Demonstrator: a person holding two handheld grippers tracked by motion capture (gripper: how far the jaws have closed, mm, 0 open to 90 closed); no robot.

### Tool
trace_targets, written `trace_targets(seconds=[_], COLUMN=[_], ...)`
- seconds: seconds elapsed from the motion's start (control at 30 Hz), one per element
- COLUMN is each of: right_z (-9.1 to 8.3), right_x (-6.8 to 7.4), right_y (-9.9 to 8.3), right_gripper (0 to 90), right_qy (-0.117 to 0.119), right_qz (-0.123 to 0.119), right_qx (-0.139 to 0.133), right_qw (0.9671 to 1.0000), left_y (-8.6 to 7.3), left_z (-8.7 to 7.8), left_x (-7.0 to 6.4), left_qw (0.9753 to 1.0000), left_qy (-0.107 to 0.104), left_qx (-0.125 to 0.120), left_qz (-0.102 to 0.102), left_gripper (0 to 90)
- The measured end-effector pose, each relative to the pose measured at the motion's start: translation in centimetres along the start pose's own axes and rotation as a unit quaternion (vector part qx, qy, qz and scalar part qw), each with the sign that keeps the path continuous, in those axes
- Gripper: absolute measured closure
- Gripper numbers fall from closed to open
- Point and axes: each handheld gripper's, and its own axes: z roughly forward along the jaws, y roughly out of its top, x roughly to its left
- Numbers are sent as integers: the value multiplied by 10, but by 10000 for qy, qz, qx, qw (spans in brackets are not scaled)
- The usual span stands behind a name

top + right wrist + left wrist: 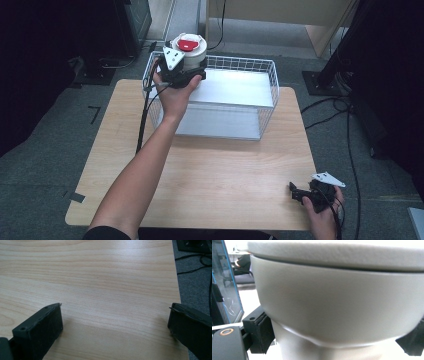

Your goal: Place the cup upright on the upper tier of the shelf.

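A white cylindrical container (192, 55) with a red cap on its lid is held above the far left corner of a white wire basket (265, 95). My left gripper (182, 75) is shut on the container's side. In the left gripper view the container's pale wall (337, 305) spans the picture, with a black jaw at each side of it. Near the table's front right corner my right gripper (300, 192) rests open, with nothing between its jaws; in the right gripper view its two black jaws stand wide apart over bare wood (112, 285).
The wire basket stands at the far middle of the light wooden table (210, 170) and has a white floor. Black cables (345, 115) lie on the grey floor at the right. A black stand base (320, 80) sits past the table's far right corner.
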Motion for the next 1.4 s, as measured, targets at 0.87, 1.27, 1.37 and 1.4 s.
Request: trace_targets(seconds=[0.87,1.27,1.37,1.4], right_z=[0,0,0,0], right_x=[0,0,0,0], right_y=[0,0,0,0], right_gripper=[0,0,0,0], right_qy=[-3,-1,0,0], right_qz=[6,-1,-5,-5], right_qx=[5,2,1,1], right_qw=[10000,10000,10000,10000], left_y=[-6,-5,-4,-4], left_z=[4,0,0,0], left_x=[-1,5,7,7], left_qw=[9998,9999,9999,9999], left_qy=[23,29,13,19], left_qx=[112,134,146,145], left_qz=[143,92,86,80], left_gripper=[86,78,52,52])
